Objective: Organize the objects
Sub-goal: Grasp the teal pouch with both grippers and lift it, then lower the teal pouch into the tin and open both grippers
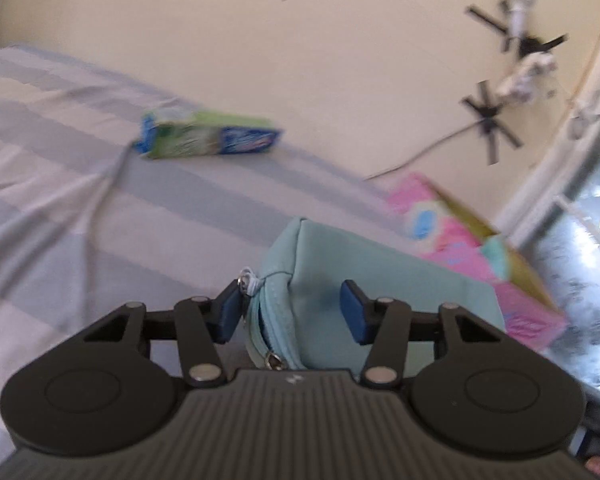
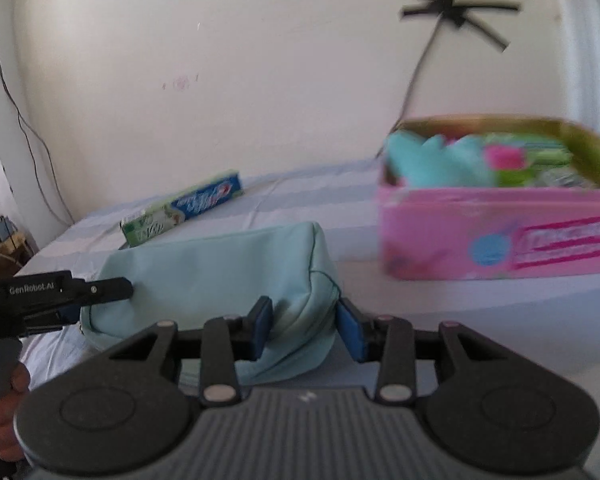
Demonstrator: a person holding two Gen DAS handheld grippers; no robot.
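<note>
A light teal zip pouch (image 1: pixel 380 280) (image 2: pixel 220 268) lies on its side on the striped bed sheet (image 1: pixel 60 200). My left gripper (image 1: pixel 292 308) is shut on its zipper end, one blue pad beside the zip pull and the other denting the fabric. Seen from the right wrist, the left gripper (image 2: pixel 100 298) grips the pouch's far left end. My right gripper (image 2: pixel 306 326) is shut on the pouch's near right corner, the fabric bunched between its pads. A green and blue toothpaste box (image 1: pixel 208 136) (image 2: pixel 184 208) lies further back near the wall.
A pink open-topped box (image 2: pixel 500 232) (image 1: pixel 480 256) stands to the right on the bed, holding teal and green items. A cream wall runs behind the bed with a cable (image 2: pixel 416 80) hanging down it. A person's hand (image 2: pixel 8 412) holds the left gripper's handle.
</note>
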